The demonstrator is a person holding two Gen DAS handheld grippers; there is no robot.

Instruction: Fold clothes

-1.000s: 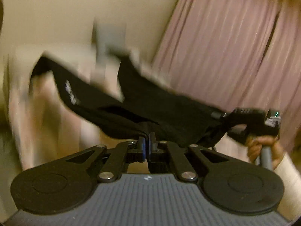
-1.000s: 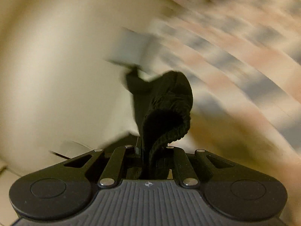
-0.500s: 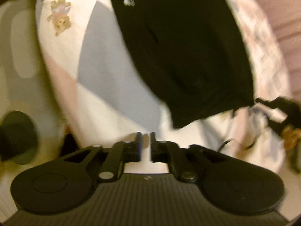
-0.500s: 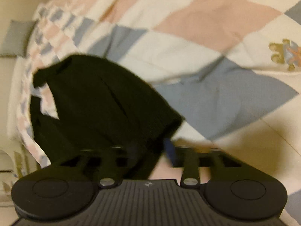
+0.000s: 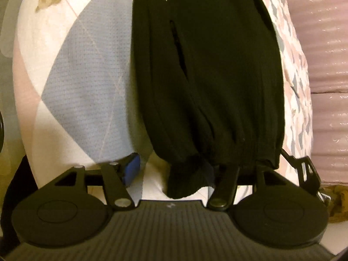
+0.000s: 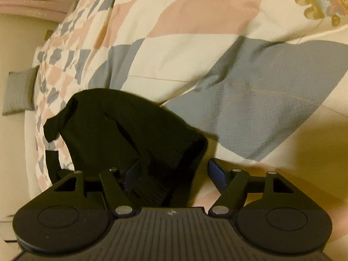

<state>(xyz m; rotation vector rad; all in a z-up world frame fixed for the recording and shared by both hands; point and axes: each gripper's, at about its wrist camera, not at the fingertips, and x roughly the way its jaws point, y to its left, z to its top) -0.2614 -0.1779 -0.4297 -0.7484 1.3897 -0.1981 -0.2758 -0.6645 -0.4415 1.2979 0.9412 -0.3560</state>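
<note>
Black trousers (image 5: pixel 208 82) lie on a patchwork quilt (image 5: pixel 82 82) beside pink curtains (image 5: pixel 326 65)

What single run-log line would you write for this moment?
stage: garment laid out | left hand-held gripper: open | right hand-held gripper: open | black trousers: flat on patchwork quilt, cuffs between both sets of fingers | next: likely regrasp

The black pants (image 5: pixel 208 82) lie flat and long on the bed's checked quilt (image 5: pixel 82 82). They are soft and dark, with small white writing near the far end and a thin slit pocket. The ribbed cuff (image 5: pixel 184 180) sits bunched up at my end.
</note>
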